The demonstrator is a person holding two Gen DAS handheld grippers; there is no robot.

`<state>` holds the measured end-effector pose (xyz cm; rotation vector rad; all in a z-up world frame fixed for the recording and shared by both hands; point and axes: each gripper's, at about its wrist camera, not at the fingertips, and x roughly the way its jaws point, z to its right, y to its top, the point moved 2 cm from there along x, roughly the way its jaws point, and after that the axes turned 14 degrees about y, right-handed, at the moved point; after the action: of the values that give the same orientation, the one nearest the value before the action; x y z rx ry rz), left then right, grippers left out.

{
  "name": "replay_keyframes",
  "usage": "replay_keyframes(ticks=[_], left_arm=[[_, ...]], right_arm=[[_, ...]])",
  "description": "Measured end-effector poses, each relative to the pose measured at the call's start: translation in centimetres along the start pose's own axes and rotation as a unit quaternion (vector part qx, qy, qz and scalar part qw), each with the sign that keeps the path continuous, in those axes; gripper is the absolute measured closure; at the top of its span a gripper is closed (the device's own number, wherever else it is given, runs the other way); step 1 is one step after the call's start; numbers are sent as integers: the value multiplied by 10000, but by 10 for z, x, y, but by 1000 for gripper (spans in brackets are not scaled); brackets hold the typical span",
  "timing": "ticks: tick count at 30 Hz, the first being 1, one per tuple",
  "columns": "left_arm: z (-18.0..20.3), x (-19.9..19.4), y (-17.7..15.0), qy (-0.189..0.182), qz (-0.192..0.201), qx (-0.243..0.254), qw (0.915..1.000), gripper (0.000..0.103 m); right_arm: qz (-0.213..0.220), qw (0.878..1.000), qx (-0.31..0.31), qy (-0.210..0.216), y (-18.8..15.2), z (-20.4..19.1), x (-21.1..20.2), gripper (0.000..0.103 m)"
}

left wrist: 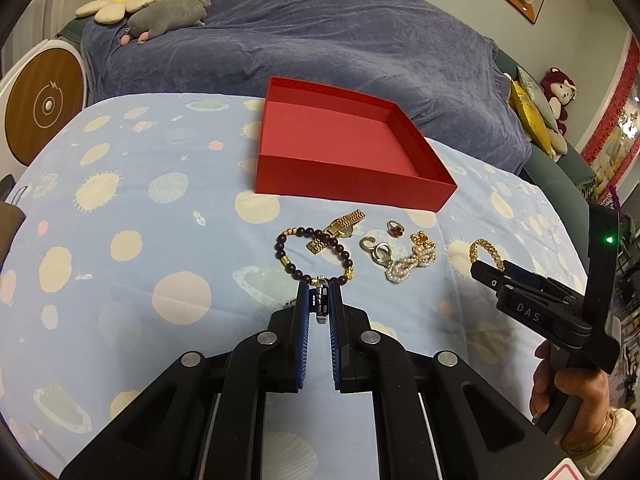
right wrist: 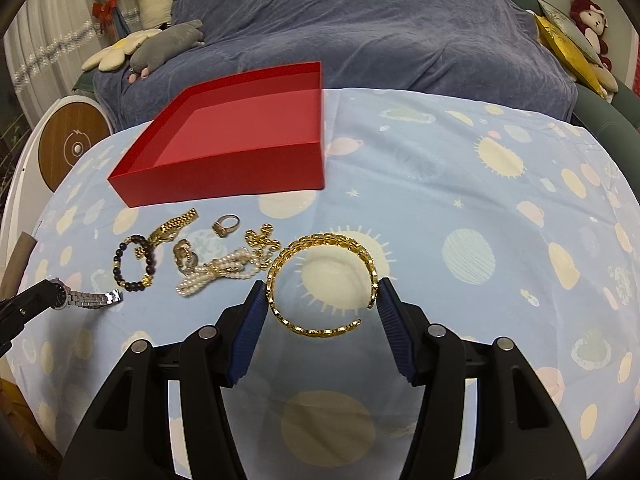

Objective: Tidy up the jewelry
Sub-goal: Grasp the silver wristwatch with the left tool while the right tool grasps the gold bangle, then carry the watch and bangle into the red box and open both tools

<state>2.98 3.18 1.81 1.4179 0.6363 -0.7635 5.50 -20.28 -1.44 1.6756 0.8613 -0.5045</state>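
My left gripper (left wrist: 319, 294) is shut on a silver watch (left wrist: 319, 301); the right wrist view shows the watch (right wrist: 86, 299) with its band trailing on the cloth. My right gripper (right wrist: 322, 294) is shut on a gold cuff bracelet (right wrist: 320, 284), its pads (right wrist: 256, 308) touching both sides; the left wrist view shows the bracelet (left wrist: 486, 252) at the fingertips. An empty red box (left wrist: 344, 148) (right wrist: 236, 132) stands behind the jewelry. On the cloth lie a dark bead bracelet (left wrist: 312, 256), gold watch (left wrist: 340, 228), rings (left wrist: 376, 250), amber ring (left wrist: 395, 227) and pearl piece (left wrist: 412, 264).
The table carries a light blue cloth with planet prints (left wrist: 120, 240). Behind it is a sofa under a blue-grey throw (left wrist: 320, 32) with plush toys (left wrist: 168, 16). A round wood-faced device (left wrist: 44, 108) stands at the left.
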Motion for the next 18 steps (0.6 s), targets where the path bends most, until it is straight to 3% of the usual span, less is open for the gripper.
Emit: replay_keyframes(ticks=[9, 18], left_arm=[[-4, -23, 40, -77, 327, -25, 9994, 96], [1, -37, 131, 14, 905, 89, 9959, 96]], right_arm=[[133, 9994, -120, 281, 19, -21, -12, 49], [251, 9970, -290, 675, 87, -36, -11, 49]])
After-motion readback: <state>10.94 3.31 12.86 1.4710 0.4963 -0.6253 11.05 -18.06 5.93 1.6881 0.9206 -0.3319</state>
